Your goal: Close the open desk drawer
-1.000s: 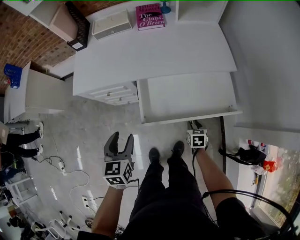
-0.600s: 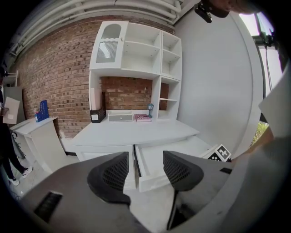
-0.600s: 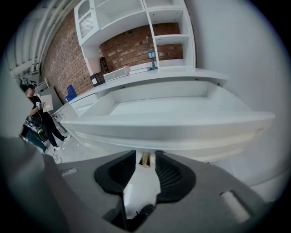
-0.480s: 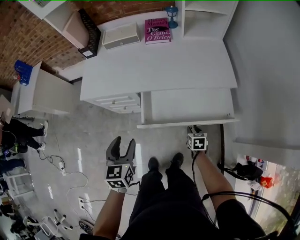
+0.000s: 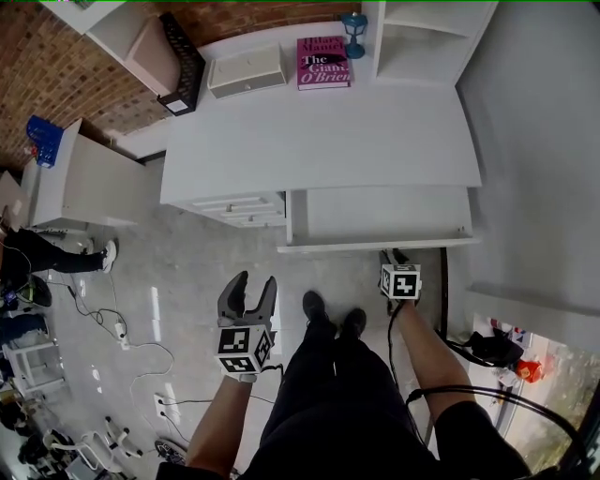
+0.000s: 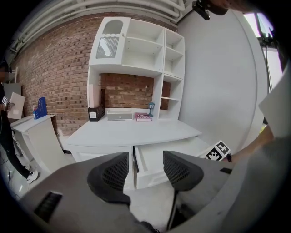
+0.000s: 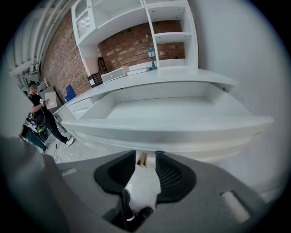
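Observation:
The white desk (image 5: 319, 131) has its wide drawer (image 5: 375, 214) pulled out, and the drawer is empty inside. My right gripper (image 5: 390, 256) is up against the drawer's front panel (image 7: 168, 129). In the right gripper view its jaws (image 7: 144, 157) stand a little apart. A small brass handle (image 7: 142, 159) shows in the gap just past the tips, and the pads do not squeeze it. My left gripper (image 5: 251, 283) hangs open over the floor to the drawer's left, holding nothing. In the left gripper view (image 6: 145, 164) it faces the desk from a distance.
A stack of small closed drawers (image 5: 239, 206) sits left of the open one. A pink book (image 5: 323, 62), a white box (image 5: 247, 71) and a blue lamp (image 5: 353, 22) are at the back of the desk. Cables (image 5: 122, 328) lie on the floor; the person's feet (image 5: 333, 314) are between the grippers.
The drawer has slid partway into the desk, and my right gripper has moved with its front panel toward the desk. The left gripper has drifted slightly forward.

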`<action>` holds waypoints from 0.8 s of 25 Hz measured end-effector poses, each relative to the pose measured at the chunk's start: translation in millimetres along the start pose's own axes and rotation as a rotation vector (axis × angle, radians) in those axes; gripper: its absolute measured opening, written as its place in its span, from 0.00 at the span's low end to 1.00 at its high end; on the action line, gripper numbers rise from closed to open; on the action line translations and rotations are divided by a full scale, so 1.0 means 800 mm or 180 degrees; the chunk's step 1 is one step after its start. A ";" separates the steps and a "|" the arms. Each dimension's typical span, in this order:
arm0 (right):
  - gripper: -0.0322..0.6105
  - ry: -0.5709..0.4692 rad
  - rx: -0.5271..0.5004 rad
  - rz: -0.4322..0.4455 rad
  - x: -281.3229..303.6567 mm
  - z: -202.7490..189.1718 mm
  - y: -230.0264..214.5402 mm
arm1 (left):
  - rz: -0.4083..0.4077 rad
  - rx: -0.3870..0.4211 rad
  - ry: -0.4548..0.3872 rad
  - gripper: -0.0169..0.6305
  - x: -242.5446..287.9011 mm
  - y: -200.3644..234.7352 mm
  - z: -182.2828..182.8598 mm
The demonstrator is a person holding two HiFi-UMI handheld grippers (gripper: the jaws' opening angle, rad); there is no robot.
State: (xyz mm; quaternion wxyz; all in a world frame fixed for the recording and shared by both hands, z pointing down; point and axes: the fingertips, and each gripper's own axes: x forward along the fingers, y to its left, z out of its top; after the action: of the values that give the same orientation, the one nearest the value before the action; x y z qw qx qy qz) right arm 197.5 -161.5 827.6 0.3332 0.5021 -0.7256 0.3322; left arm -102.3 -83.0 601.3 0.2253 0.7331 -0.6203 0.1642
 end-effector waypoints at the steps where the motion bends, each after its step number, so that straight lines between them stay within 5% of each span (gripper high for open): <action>1: 0.26 0.0018 0.0008 -0.0013 0.001 0.002 -0.001 | -0.0025 -0.0001 -0.0004 0.39 0.007 0.003 0.004; 20: 0.27 0.0074 -0.0031 -0.0200 0.058 0.087 -0.014 | -0.0236 0.0167 0.0062 0.39 0.093 0.091 0.043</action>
State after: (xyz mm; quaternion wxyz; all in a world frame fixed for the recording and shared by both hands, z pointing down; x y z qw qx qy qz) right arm 185.1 -245.1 828.0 0.3544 0.5191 -0.7072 0.3238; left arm -161.8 -173.0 620.5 0.2179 0.7596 -0.5860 0.1791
